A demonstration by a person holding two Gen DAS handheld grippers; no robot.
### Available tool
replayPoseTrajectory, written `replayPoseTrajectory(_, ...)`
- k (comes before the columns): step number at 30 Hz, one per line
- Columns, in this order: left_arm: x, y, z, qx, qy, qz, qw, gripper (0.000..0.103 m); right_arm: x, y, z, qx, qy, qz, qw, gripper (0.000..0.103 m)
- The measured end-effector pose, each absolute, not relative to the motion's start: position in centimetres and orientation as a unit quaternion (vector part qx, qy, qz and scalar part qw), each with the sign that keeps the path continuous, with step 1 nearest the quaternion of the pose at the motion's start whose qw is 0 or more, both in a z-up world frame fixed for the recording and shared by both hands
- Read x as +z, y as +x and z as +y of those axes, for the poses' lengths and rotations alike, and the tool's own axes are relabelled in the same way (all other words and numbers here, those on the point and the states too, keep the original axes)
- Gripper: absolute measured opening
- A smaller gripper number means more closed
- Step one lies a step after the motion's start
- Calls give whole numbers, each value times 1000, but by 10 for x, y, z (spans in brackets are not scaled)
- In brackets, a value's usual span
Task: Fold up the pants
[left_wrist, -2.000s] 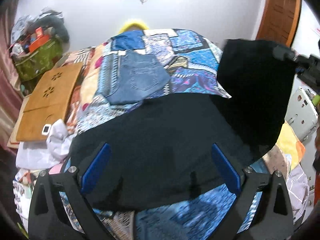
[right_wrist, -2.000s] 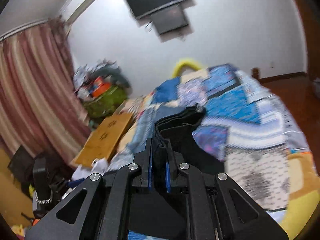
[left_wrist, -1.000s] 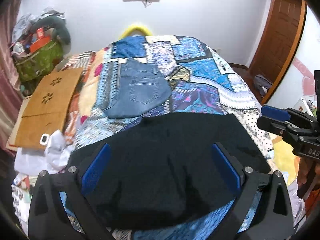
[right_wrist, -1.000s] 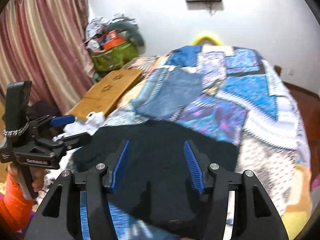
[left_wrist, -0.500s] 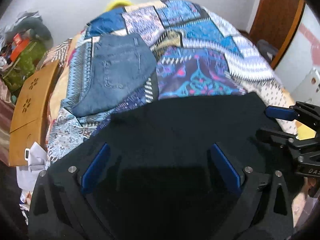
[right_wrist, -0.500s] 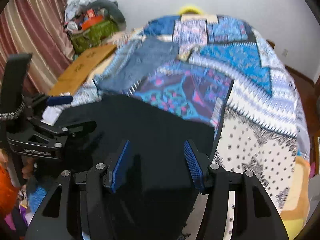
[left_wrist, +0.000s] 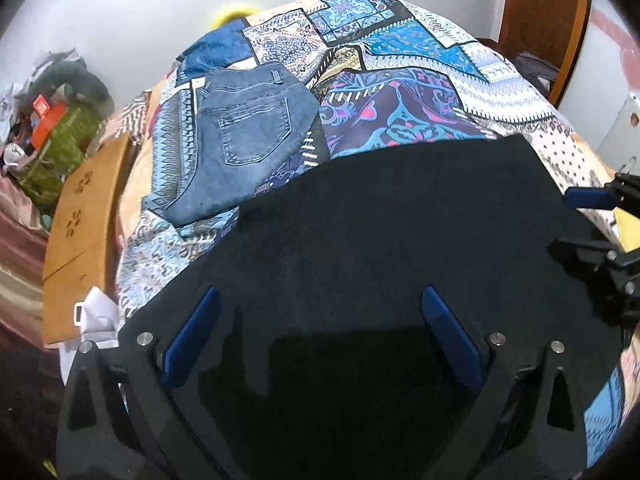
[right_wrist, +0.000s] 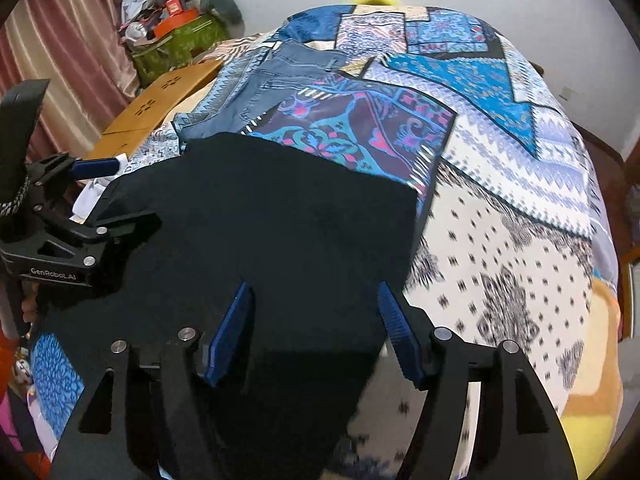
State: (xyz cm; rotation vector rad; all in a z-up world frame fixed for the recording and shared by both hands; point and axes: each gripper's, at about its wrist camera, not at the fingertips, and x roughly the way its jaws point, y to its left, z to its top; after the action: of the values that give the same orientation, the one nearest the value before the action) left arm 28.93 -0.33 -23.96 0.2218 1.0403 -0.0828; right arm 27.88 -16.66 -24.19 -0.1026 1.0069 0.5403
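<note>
While both grippers hang low over the near end of the bed, the black pants lie spread flat on the patchwork bedspread, their far edge just short of the folded blue jeans further up.

2 seconds ago the right gripper was clamped on a bunched black edge lifted well off the bed. That edge has since been laid across, and the cloth is now 1 broad dark slab with a fairly square far corner on the right side.

Right gripper: jaws opening, blue pads clear of the fabric, nothing pinched; black cloth only lies beneath the gap. Its opening is moderate, narrower than the other's.

Left gripper: jaws spread wide, pads apart, holding nothing; the pants fill the view under it. In the right wrist view it sits at the left edge of the garment, fingers open over the cloth.

Reading: a fold has just been dropped and released. With both tools free and lowered toward the near hem, the next step is probably a fresh grasp of that edge for another fold, though how many layers are stacked cannot be told, black on black.

Risk: dark, limp fabric hides its edges; a pinch could catch only the top layer.

Off to the left, a wooden lap desk and white cloth, well clear.
</note>
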Motion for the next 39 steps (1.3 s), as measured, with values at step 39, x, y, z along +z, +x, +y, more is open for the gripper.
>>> replayPoseTrajectory(39,-235,134,183,90,-186,472,857,101,-200,221,-55,316,-64,424,847,67)
